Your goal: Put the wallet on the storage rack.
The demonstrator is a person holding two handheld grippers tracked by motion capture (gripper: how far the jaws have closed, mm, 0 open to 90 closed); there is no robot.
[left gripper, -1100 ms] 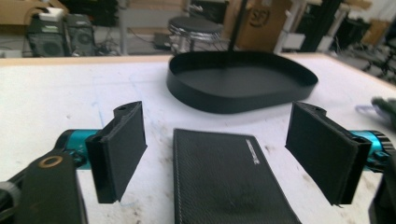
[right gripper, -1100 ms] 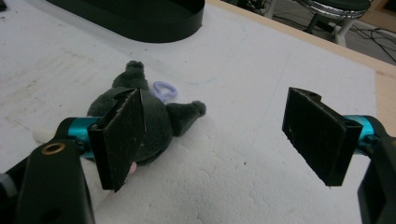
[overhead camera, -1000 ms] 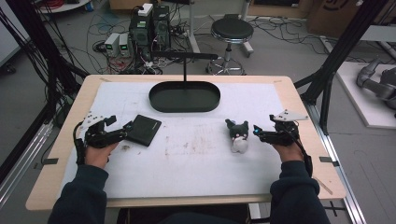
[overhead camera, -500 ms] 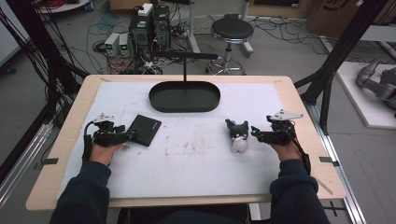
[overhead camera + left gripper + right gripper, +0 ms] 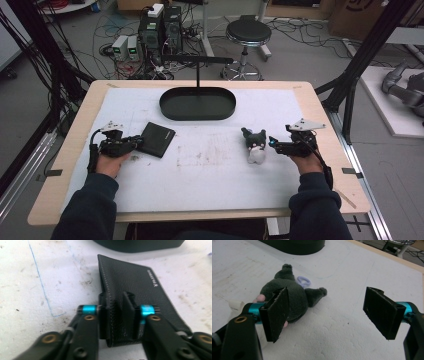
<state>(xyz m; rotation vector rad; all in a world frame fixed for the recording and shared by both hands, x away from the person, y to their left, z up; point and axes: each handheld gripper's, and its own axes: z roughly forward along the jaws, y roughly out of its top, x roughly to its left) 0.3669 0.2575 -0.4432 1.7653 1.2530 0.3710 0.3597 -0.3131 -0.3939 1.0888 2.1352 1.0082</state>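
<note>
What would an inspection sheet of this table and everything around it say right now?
Surface: white scuffed mat on a wooden table.
Job's things: black leather wallet; dark grey plush toy; black oval tray, nothing seen inside.
Clutter: nothing seen.
Grippers: left gripper shut on the wallet's edge; right gripper open, beside the toy.
Cables: one trails from each gripper.
Surroundings: round stool, electronics boxes, floor cables.
</note>
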